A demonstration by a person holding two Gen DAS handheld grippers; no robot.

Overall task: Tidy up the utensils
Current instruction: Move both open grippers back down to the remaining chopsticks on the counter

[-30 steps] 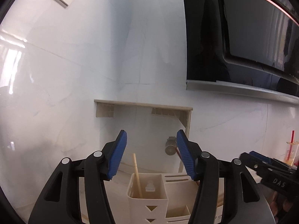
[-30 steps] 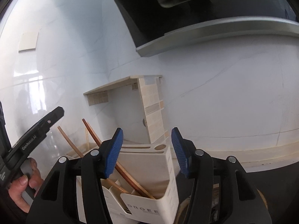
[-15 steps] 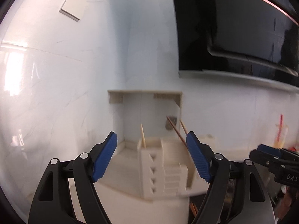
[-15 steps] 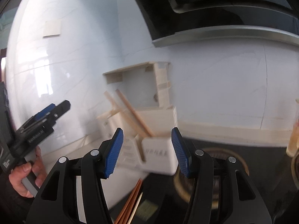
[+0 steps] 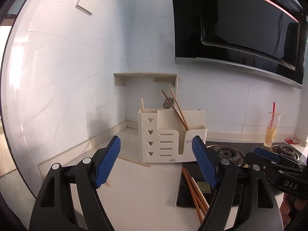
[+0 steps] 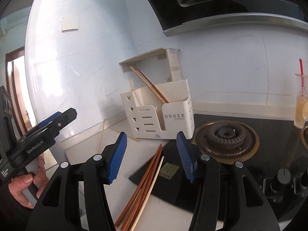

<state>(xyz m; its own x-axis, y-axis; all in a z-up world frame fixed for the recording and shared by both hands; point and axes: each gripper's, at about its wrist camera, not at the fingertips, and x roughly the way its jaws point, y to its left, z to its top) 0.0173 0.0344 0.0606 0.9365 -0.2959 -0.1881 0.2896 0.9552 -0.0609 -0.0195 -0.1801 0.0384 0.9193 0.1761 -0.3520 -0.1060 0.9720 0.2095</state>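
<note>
Loose chopsticks (image 6: 143,188): a small bundle, several reddish-brown and one pale, lying flat on the counter (image 5: 134,192) in front of the holder, partly across the near corner of the black stove top (image 6: 269,134). Long axis runs from the near edge of the counter away toward the holder, leaning a little rightward in the right wrist view; far tips end just short of the holder's base. Not yet stored.

Holder (image 5: 169,136): white, compartmented, upright in the corner by the tiled wall. Contents: two brown chopsticks (image 5: 176,109) in the open front bin, tilted, upper ends leaning left toward the wall; one pale stick (image 5: 142,105) near upright in the left slot. These count as done.

Stray pale stick (image 5: 134,161): flat on the counter just left of the holder's base. Also left to gather.

Status: partly done, by judgement; more pieces lie loose than stand stored.

Right gripper (image 6: 152,155): jaws spread, nothing between them, hovering above the bundle.

Left gripper (image 5: 156,161): jaws have just been opening, now wide, empty, facing the holder.

Beyond: burner (image 6: 225,134); drink cup with red straw (image 5: 272,129).
</note>
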